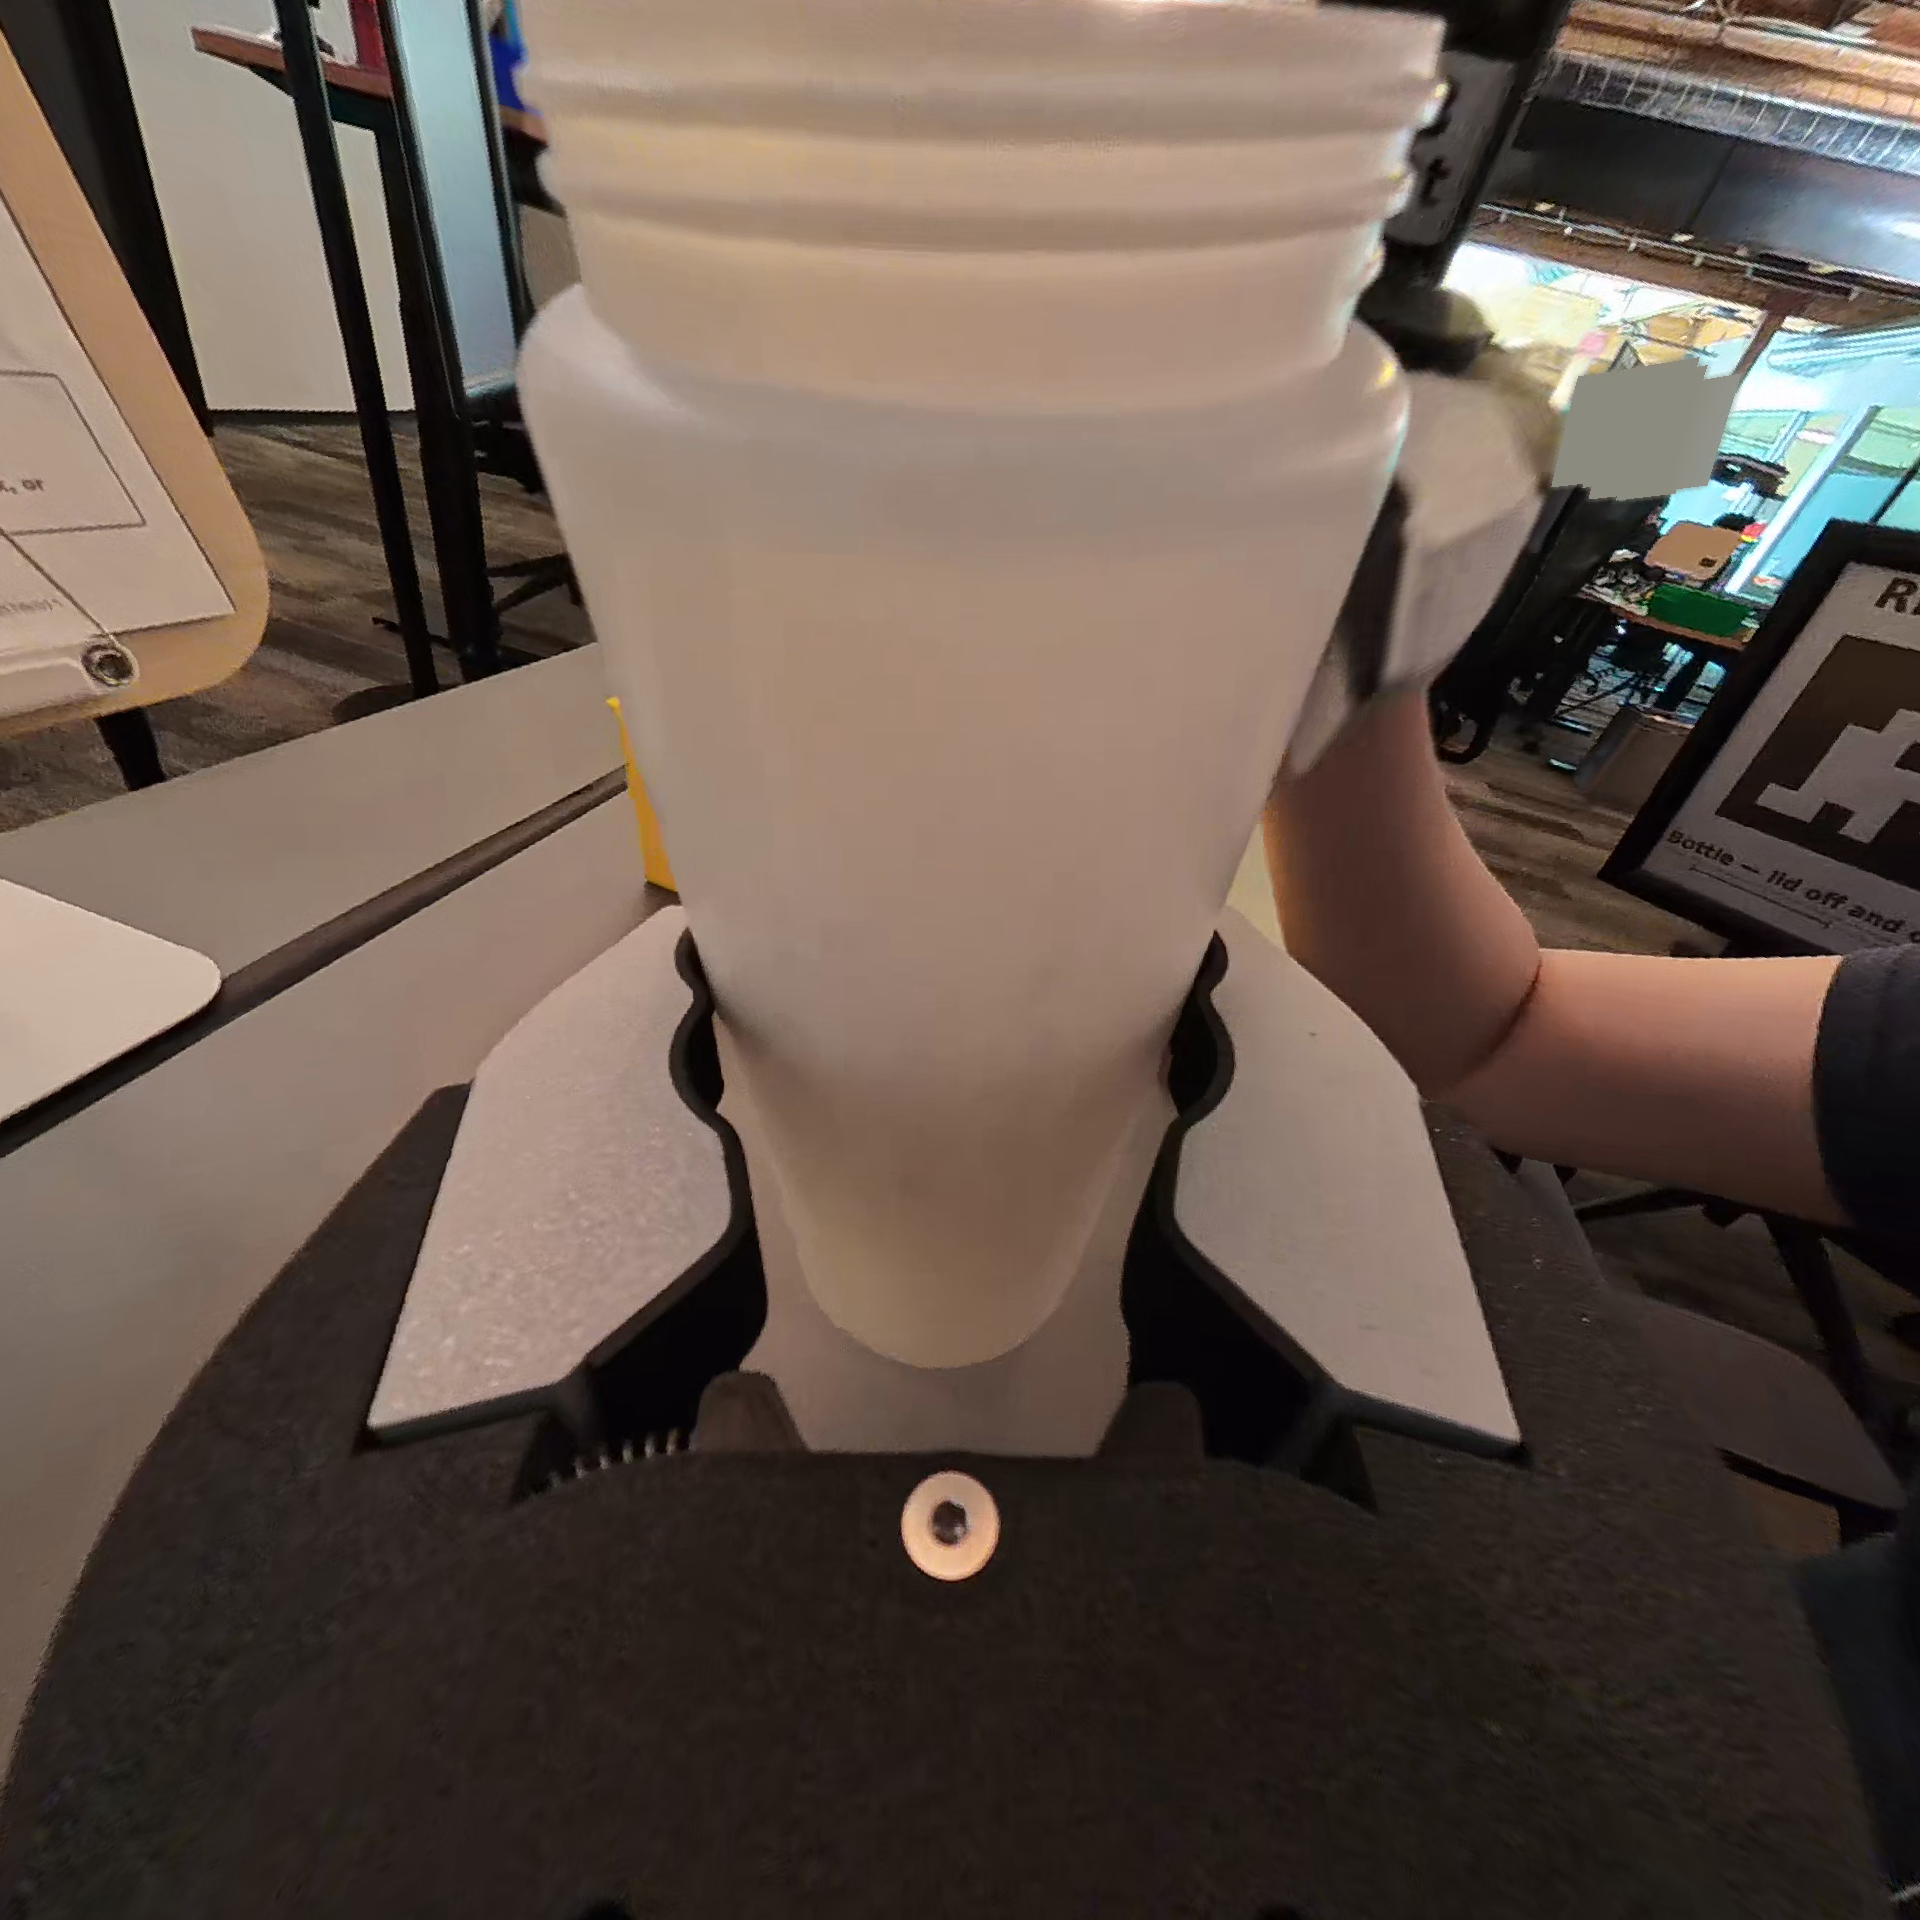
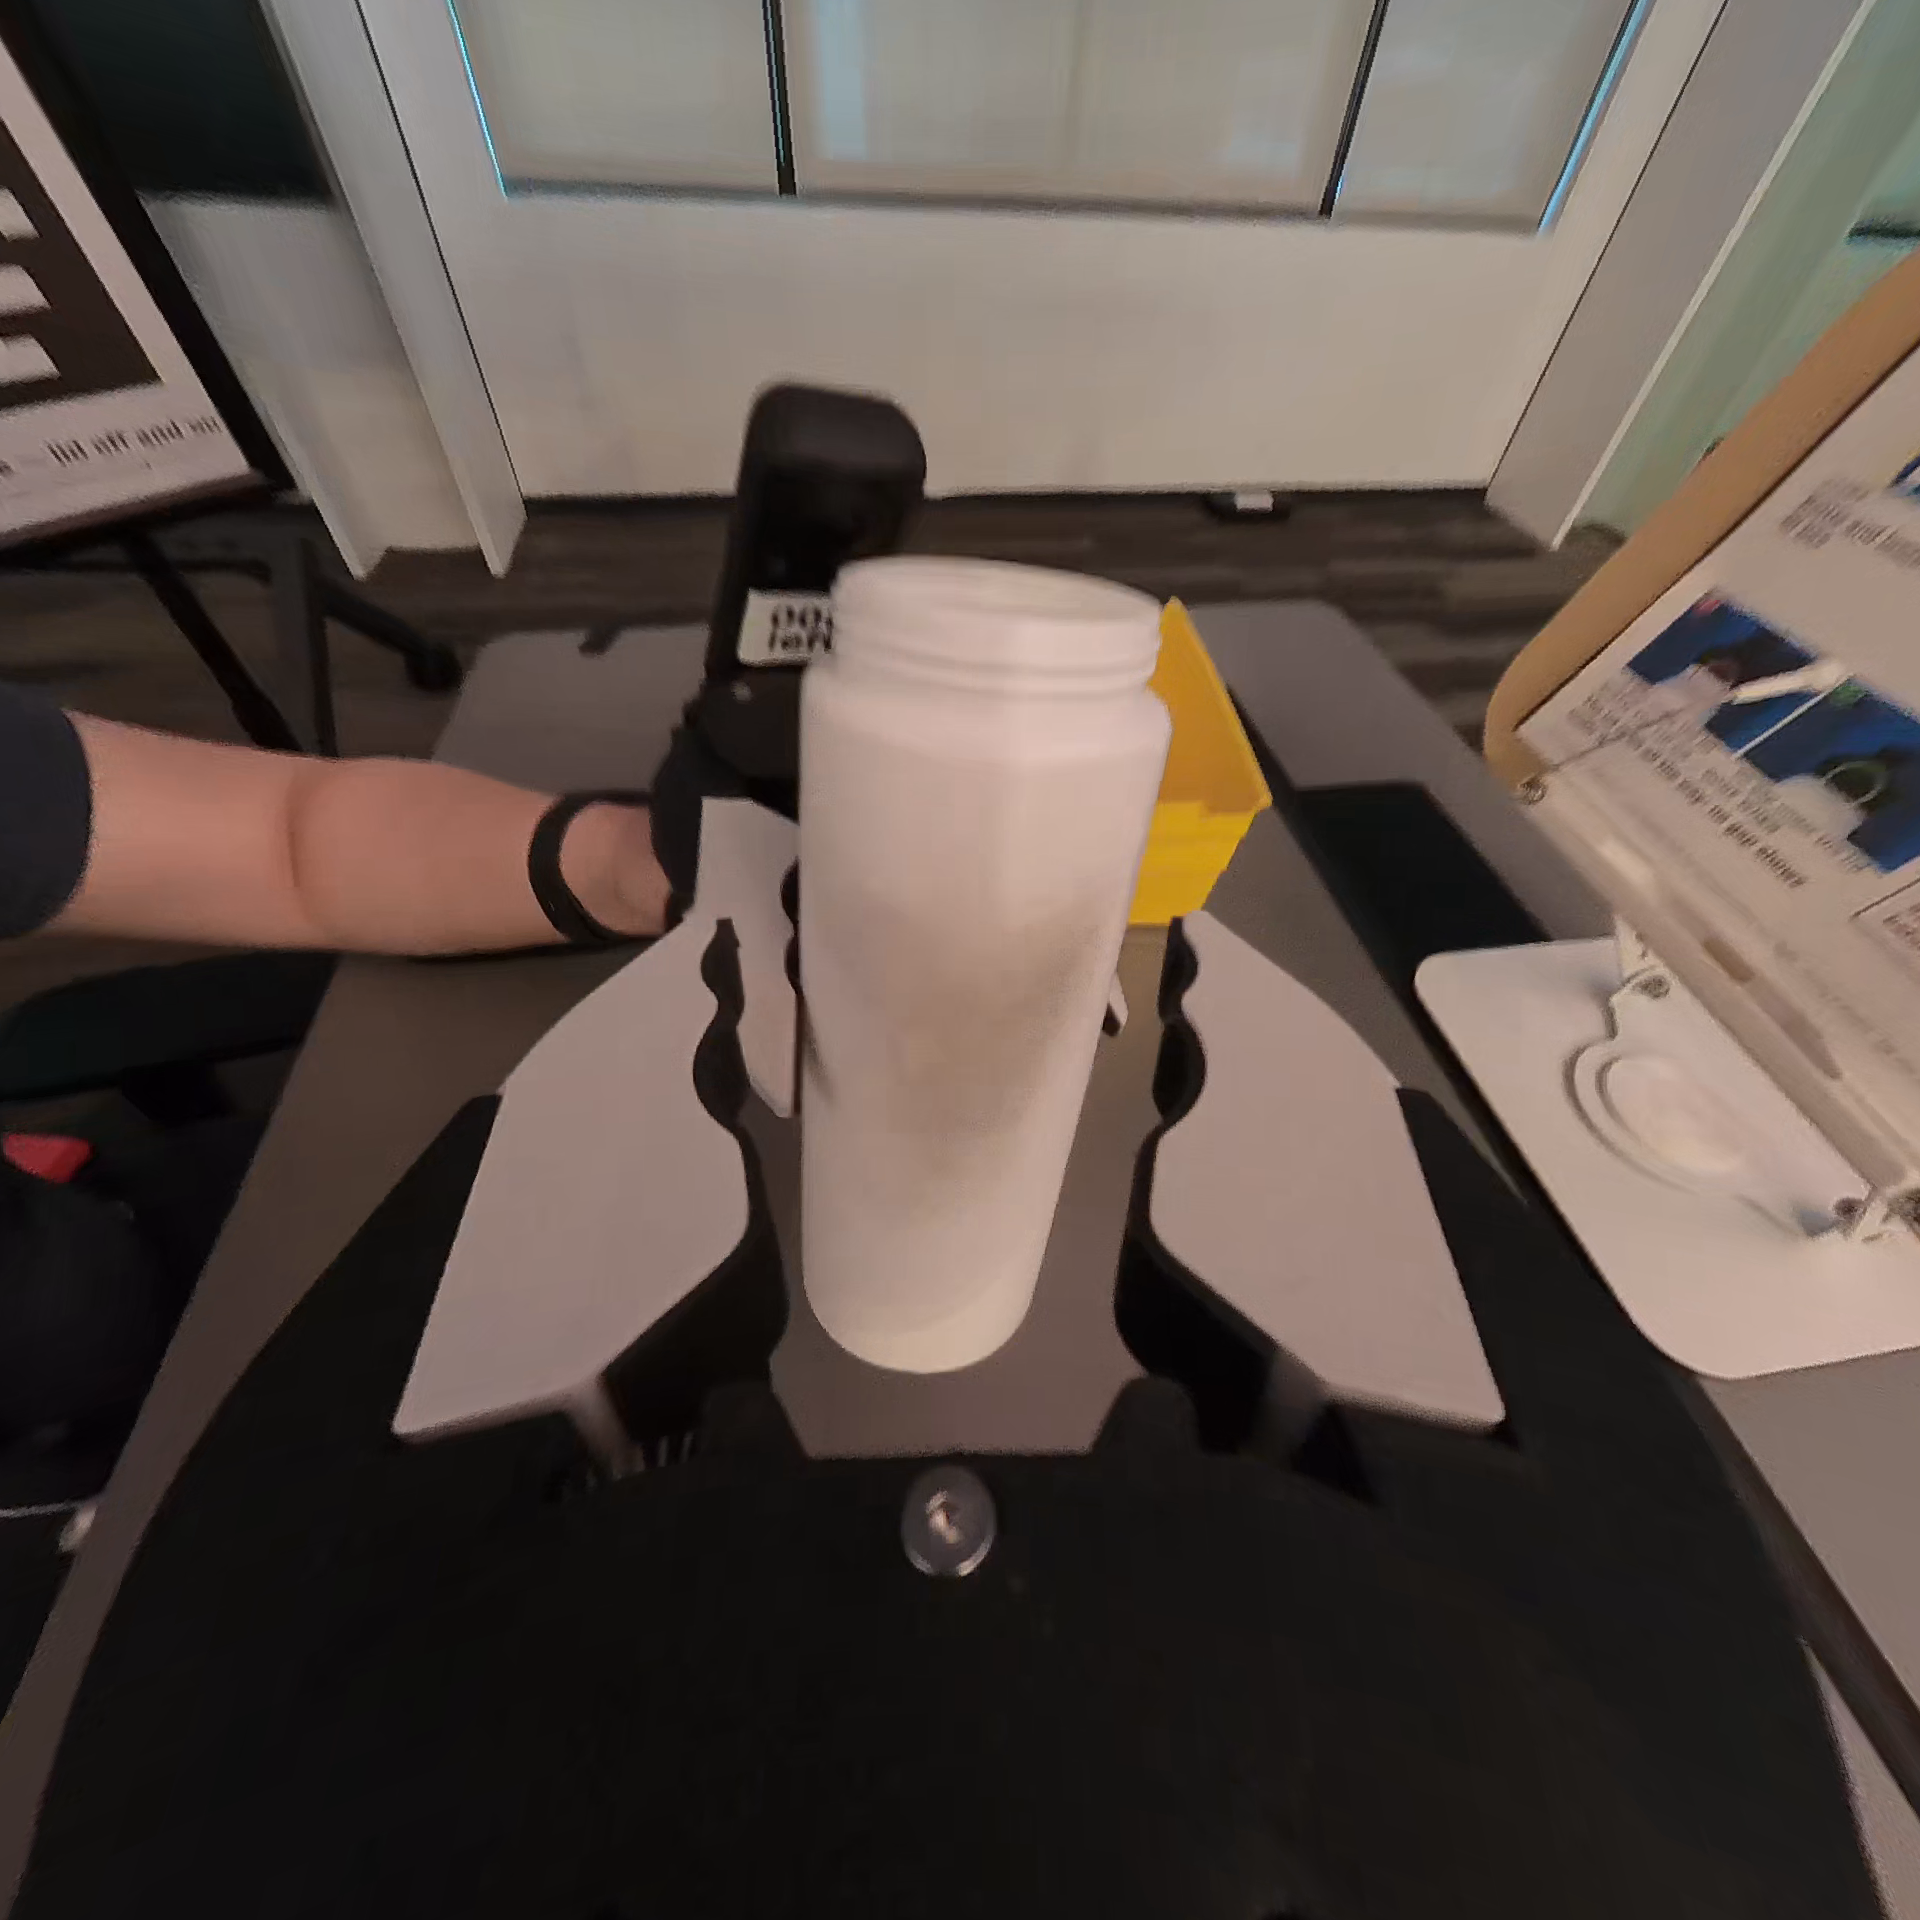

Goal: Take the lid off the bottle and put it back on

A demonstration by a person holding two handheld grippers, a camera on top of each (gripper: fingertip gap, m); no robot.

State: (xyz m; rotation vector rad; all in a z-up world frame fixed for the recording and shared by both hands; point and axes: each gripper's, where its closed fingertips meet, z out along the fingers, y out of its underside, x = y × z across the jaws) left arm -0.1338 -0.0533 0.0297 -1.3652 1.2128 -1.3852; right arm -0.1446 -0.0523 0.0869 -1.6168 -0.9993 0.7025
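The bottle [image 2: 956,966] between the right gripper's [image 2: 951,1039] fingers looks like matt, milky white plastic. The fingers' [image 2: 582,1174] faces are pale and finely grainy. Beyond the bottle, a yellow bin [image 2: 1195,790] is smooth plastic; the desk [image 2: 1351,686] beneath is matt grey.

Both wrist views look along their fingers at the same white bottle [image 1: 956,727] from opposite sides, the left very close.

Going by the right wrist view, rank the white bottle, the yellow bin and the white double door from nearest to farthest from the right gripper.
1. White bottle: upright between the open fingers of the right gripper.
2. Yellow bin: on the table just behind the bottle, to its right.
3. White double door: across the floor, beyond the table's far edge.
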